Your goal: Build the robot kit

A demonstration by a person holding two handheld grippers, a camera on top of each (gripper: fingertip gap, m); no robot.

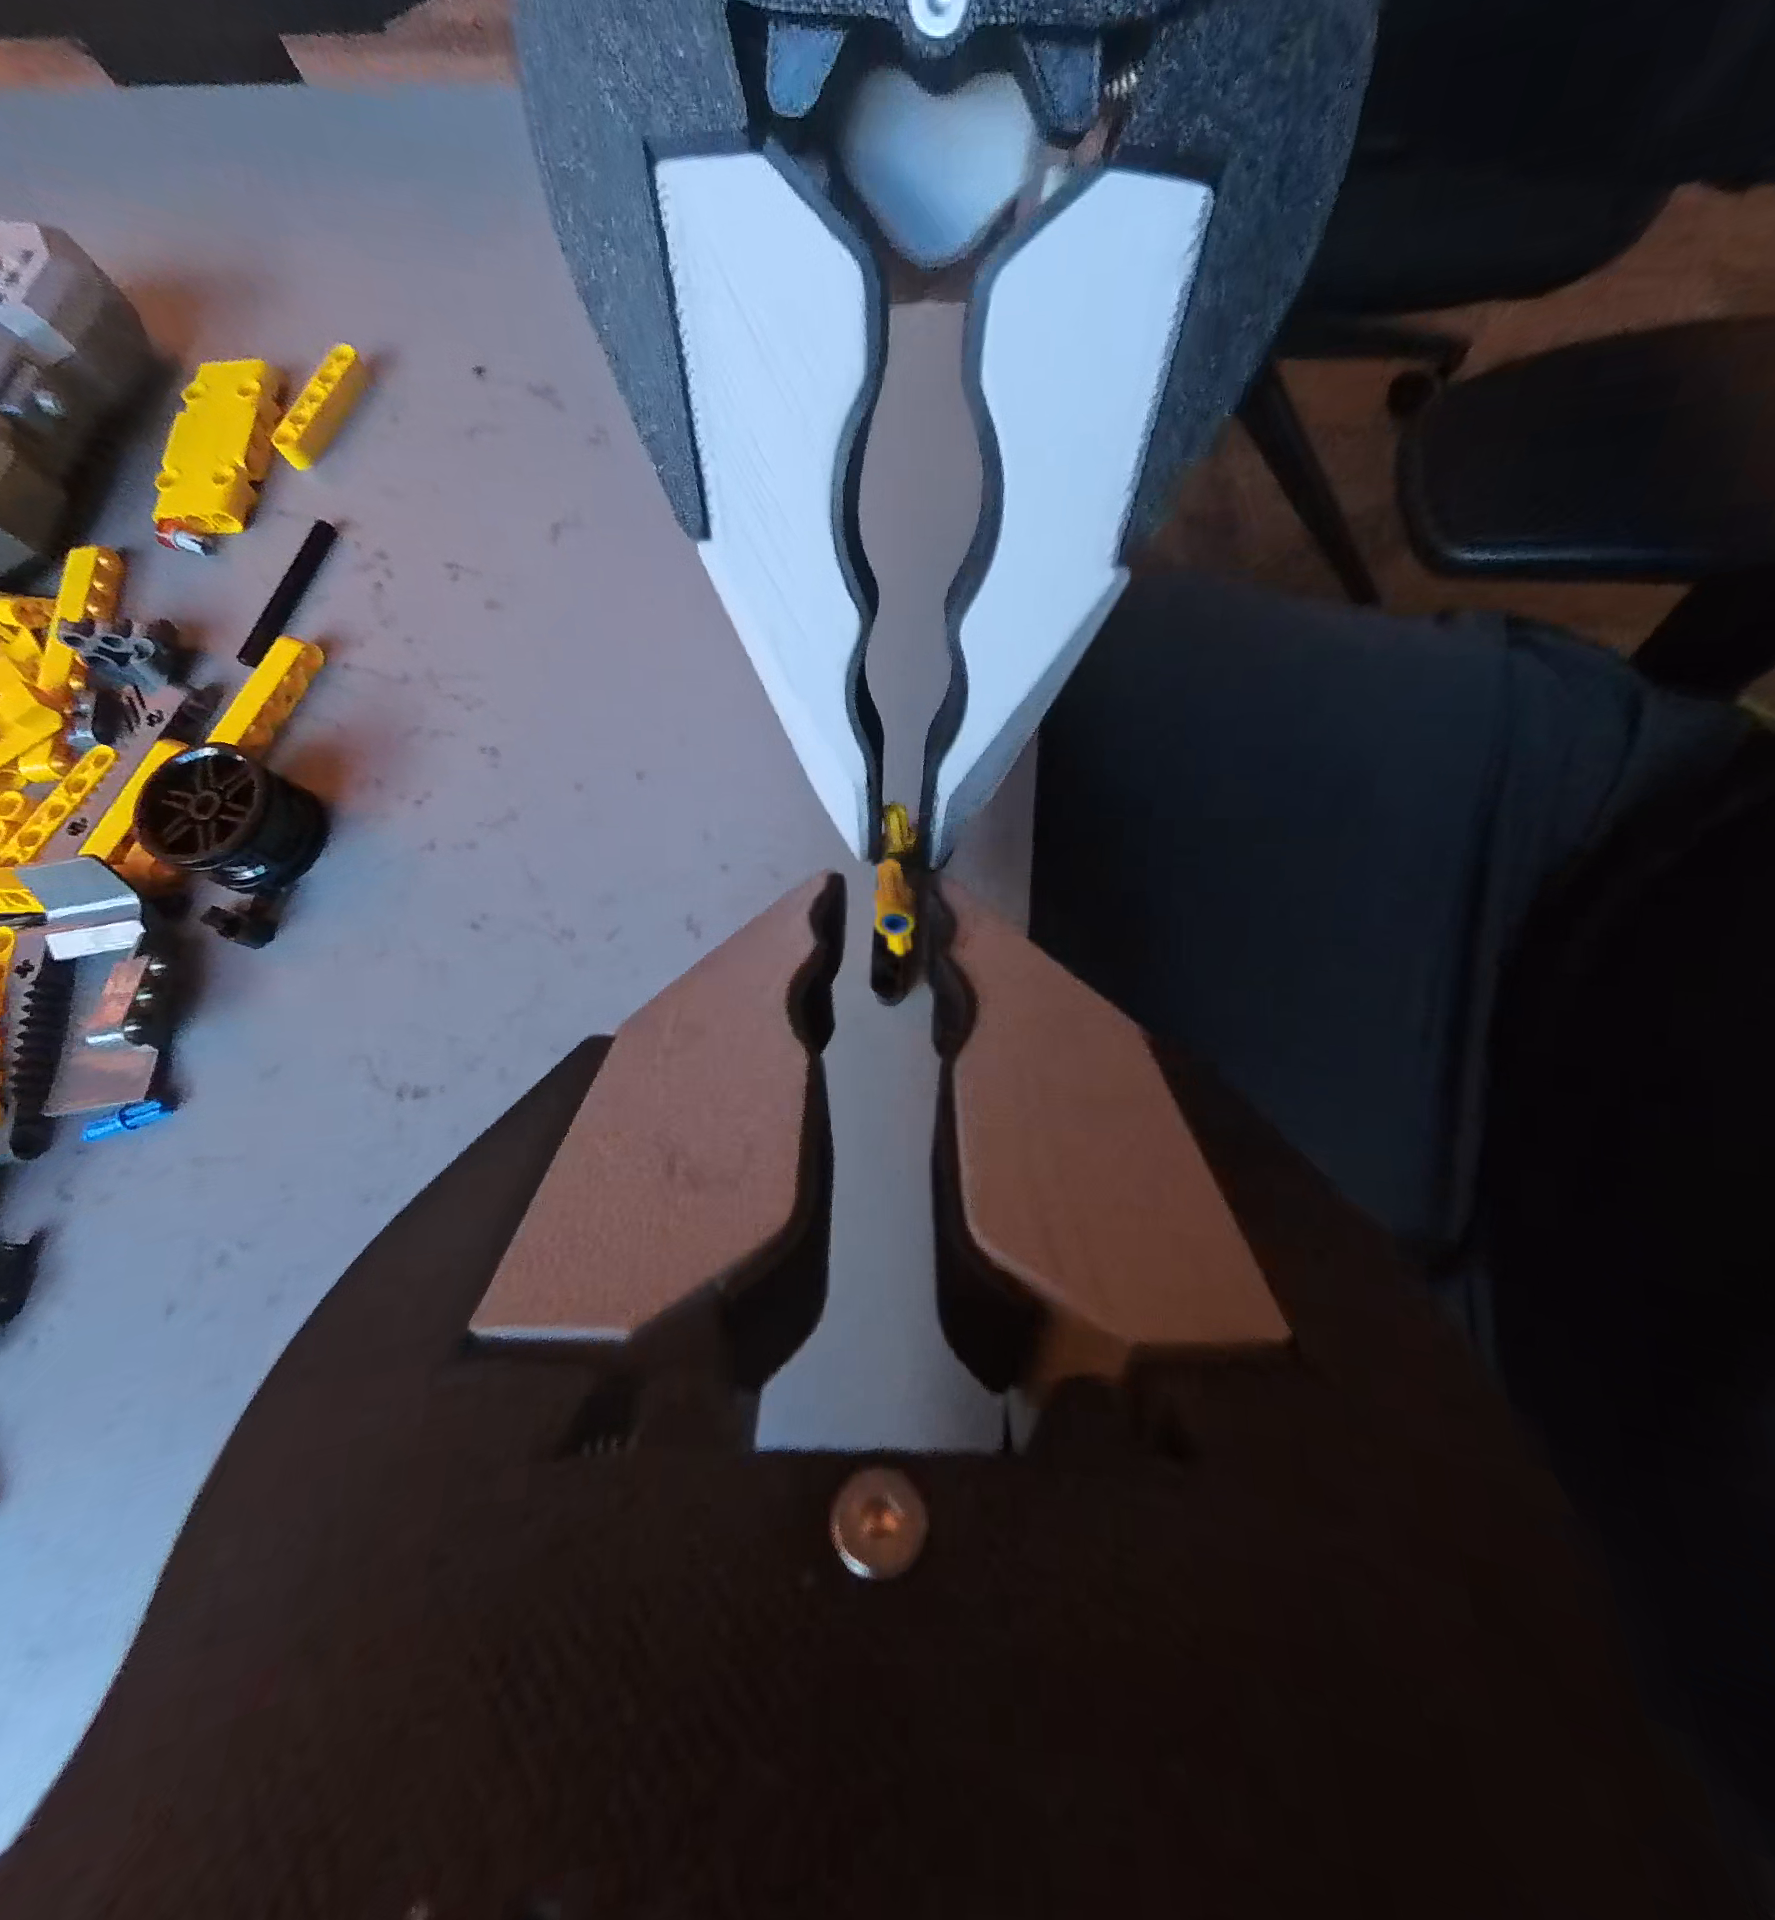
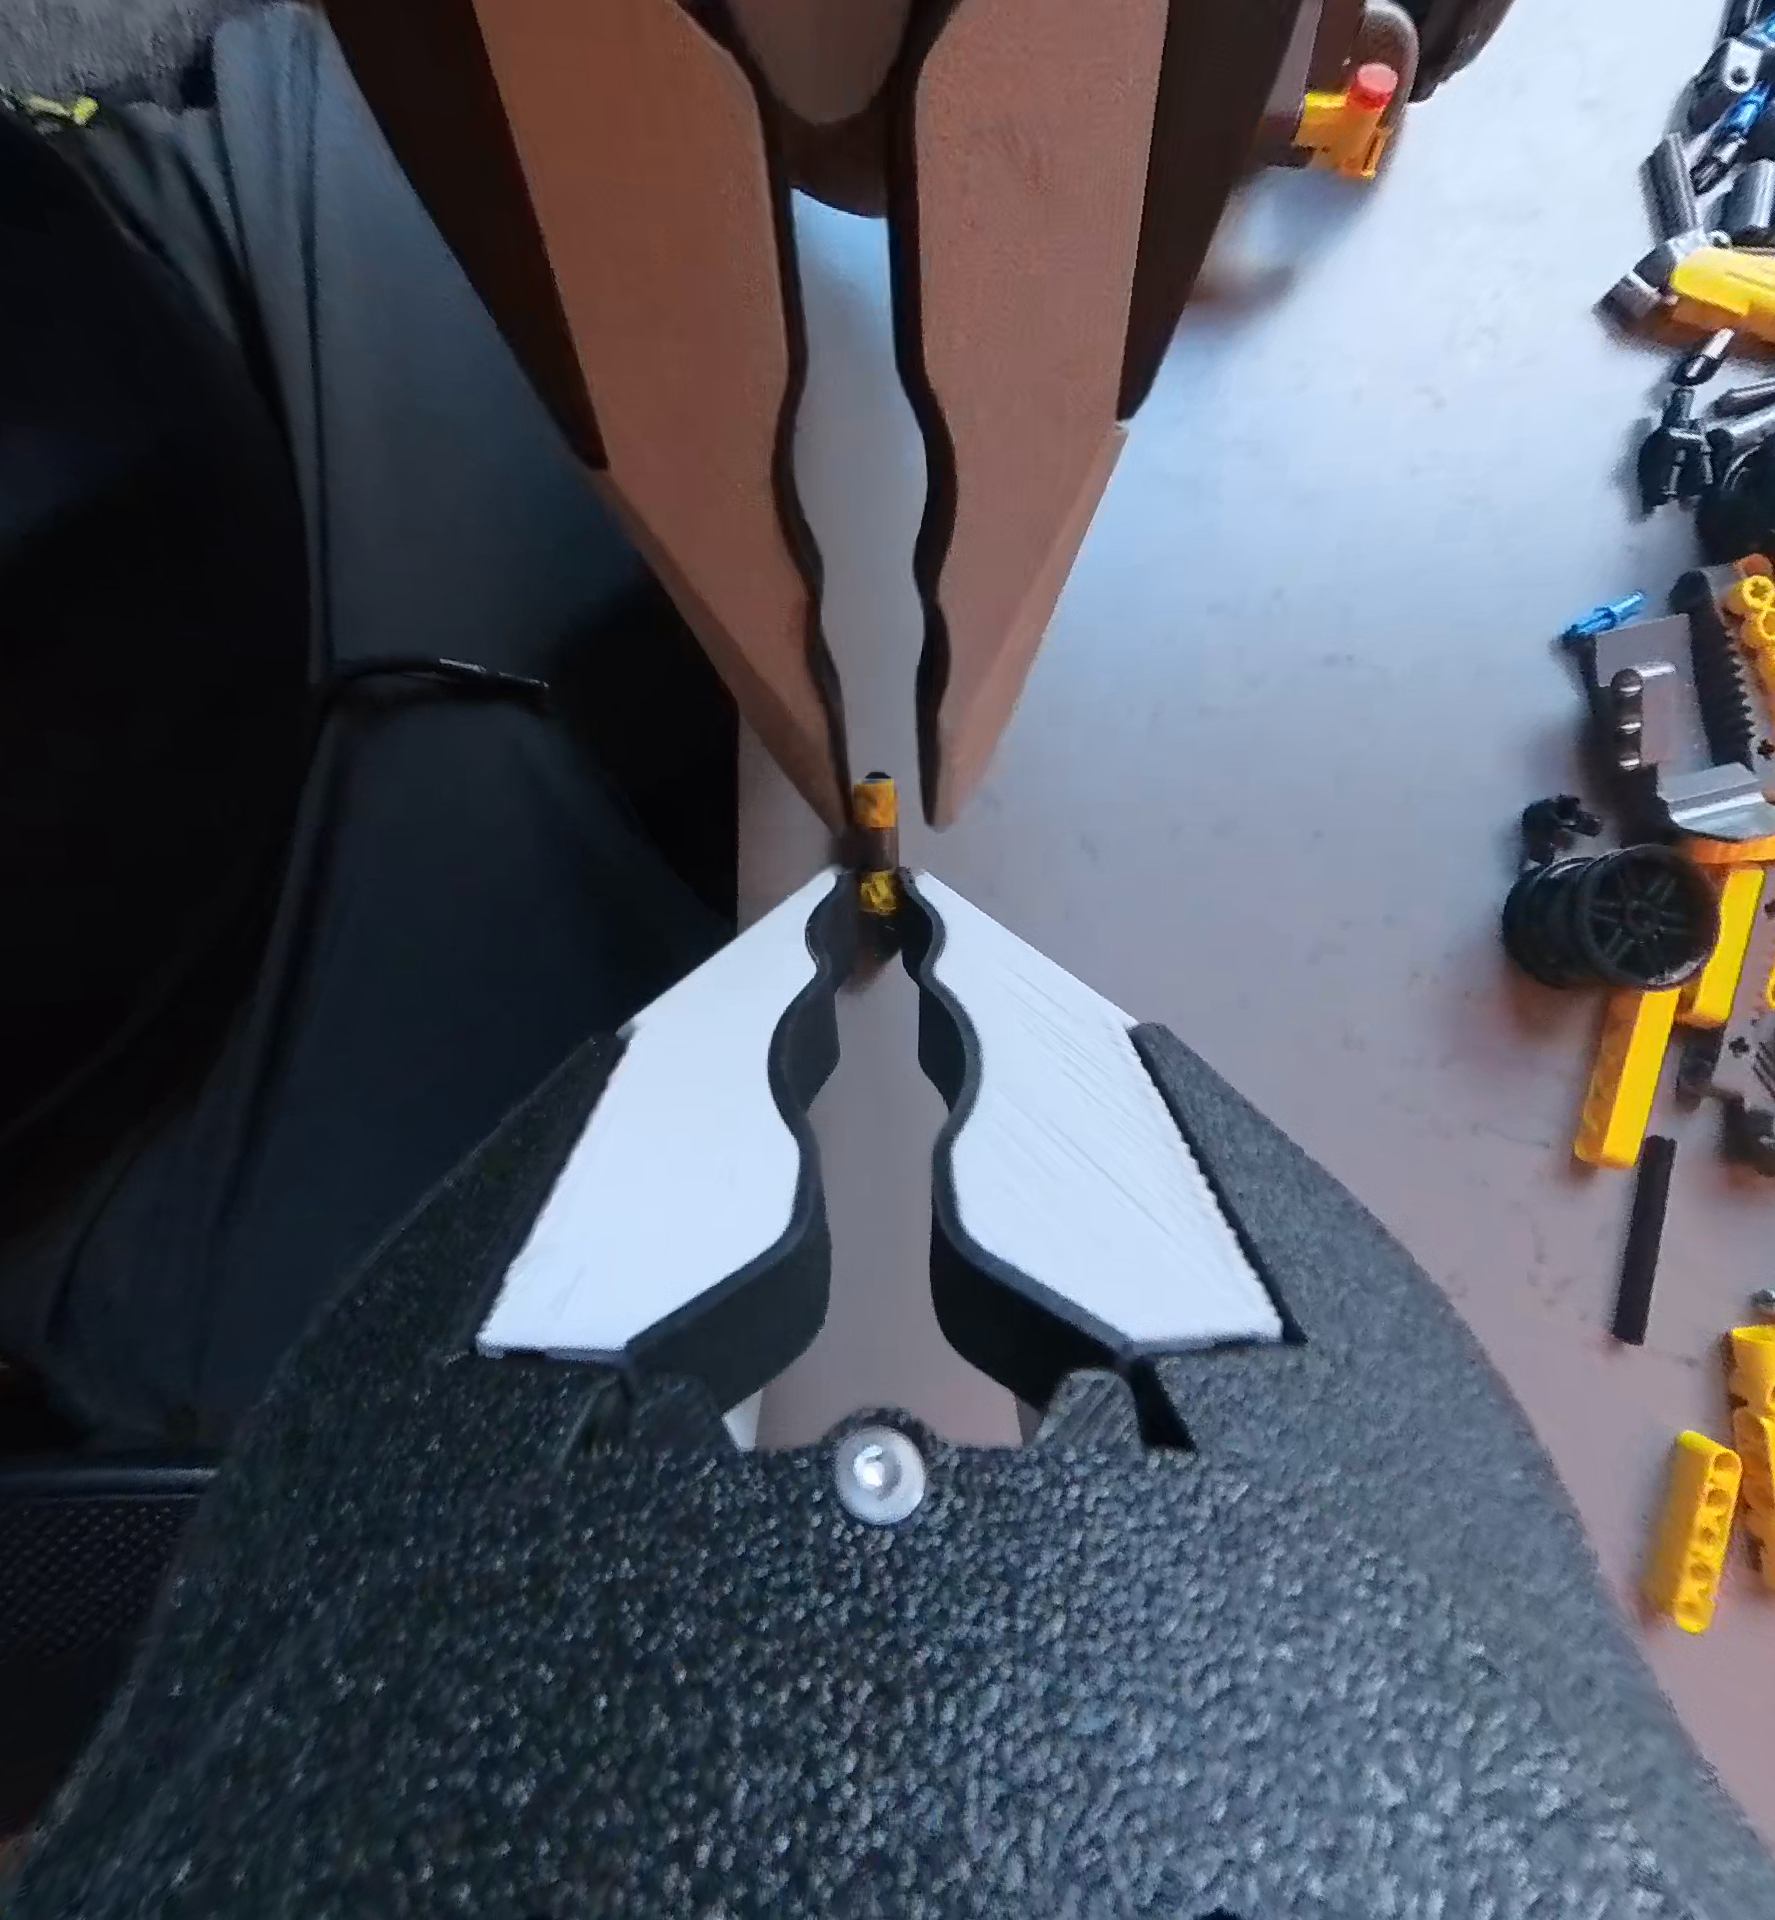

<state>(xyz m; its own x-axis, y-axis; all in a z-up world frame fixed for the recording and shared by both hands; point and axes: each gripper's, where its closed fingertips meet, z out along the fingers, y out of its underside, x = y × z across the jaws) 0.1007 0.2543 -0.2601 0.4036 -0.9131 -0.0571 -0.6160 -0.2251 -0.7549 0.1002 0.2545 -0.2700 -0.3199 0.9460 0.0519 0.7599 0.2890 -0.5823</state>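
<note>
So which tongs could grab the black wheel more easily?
Probably the left tongs: their jaws stand open and grip nothing, while the right tongs are shut on the small yellow pin. The black wheel lies about equally near both.

We see the right gripper (image 2: 878, 914) with a rough, speckled matt black shell and white ridged plastic fingers (image 2: 1070, 1122), the left gripper (image 1: 888, 935) in smooth matt brown, glossy yellow plastic bricks (image 1: 218, 447), and a scuffed matt table (image 1: 509, 935).

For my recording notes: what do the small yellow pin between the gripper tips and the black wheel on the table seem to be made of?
Yellow pin: apparently moulded plastic, smooth with uniform colour.
Black wheel: looks like a plastic spoked hub, slightly glossy; any rubber tyre can't be told.
</note>
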